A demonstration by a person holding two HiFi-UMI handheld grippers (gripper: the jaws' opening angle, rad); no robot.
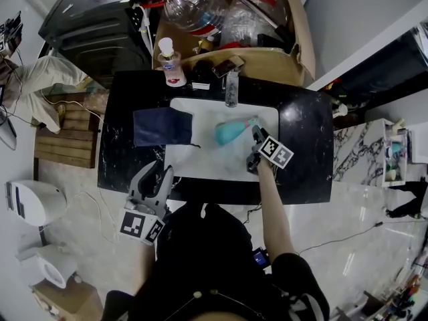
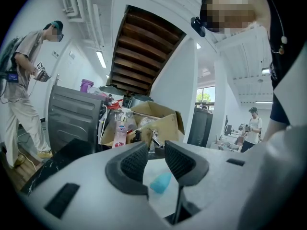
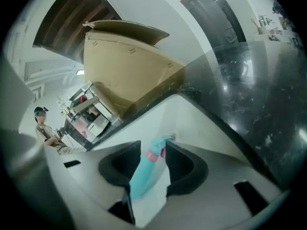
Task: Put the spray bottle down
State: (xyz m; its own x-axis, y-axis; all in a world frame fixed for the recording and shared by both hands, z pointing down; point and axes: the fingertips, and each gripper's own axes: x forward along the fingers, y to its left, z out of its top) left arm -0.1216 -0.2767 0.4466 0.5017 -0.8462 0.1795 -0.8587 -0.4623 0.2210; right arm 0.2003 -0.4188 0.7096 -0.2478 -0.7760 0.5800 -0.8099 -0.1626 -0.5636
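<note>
The turquoise spray bottle [image 1: 231,132] with a pink collar lies on its side in the white sink [image 1: 200,160]. My right gripper [image 1: 255,134] is at the bottle's nozzle end, low in the basin. In the right gripper view the spray bottle [image 3: 143,172] runs between the jaws of the right gripper [image 3: 152,158], which stand open with a gap beside the bottle's neck. My left gripper [image 1: 158,173] hovers at the counter's front edge, open and empty. Between the left gripper's [image 2: 156,161] jaws the spray bottle [image 2: 160,182] shows farther off in the sink.
A dark blue cloth [image 1: 160,127] hangs over the sink's left rim on the black counter [image 1: 304,152]. Behind the sink stand the faucet [image 1: 231,89], a soap bottle [image 1: 171,62] and a cardboard box [image 1: 274,62] of plastic bottles. A black appliance [image 1: 93,19] sits far left.
</note>
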